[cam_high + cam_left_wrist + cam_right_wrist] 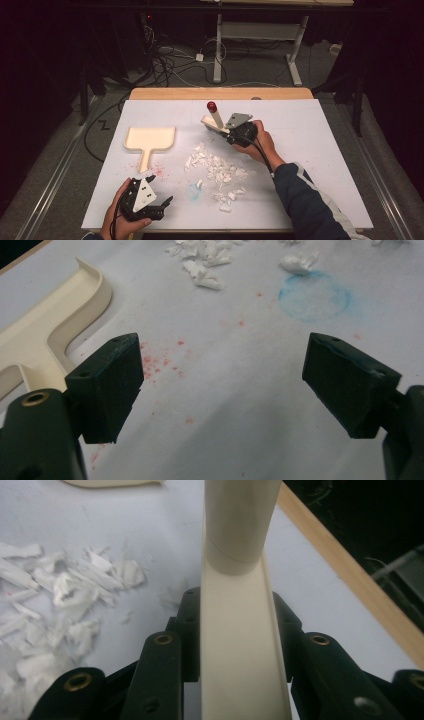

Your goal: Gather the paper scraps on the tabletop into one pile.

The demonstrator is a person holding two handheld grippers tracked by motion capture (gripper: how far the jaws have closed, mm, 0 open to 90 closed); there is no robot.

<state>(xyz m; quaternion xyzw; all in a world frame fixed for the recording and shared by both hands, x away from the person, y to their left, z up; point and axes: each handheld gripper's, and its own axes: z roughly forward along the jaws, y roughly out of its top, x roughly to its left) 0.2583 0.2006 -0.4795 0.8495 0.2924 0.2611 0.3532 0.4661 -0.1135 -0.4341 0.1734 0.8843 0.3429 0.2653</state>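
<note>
High view shows your right gripper (pixel 227 131) over the far middle of the white table (pixel 310 150), its jaws closed on a cream brush (pixel 216 122) whose handle stands tilted up and ends in a red tip (pixel 212 106). In the right gripper view the same brush (pixel 240 645) runs up between the two black jaws, which press its flat cream body from both sides, and its round handle rises out of the top of the frame. Your left gripper (pixel 162 205) sits at the near left corner of the table, held in your left hand (pixel 117 220), and in the left gripper view its jaws stand wide apart with nothing between them, above bare table marked with red specks (pixel 160 362). The cream dustpan (pixel 149 140) lies flat on the left half of the table, handle pointing toward you, and its rim shows just beside the left jaw at the edge of the left gripper view (pixel 55 320). A scatter of white paper scraps (pixel 217 172) lies in the middle of the table, between the two grippers and near the brush. A faint blue ring stain (pixel 194 191) marks the table just nearside of the scraps, with one scrap (pixel 298 262) touching its edge. Your right sleeve (pixel 305 205) comes in from the bottom right.
</note>
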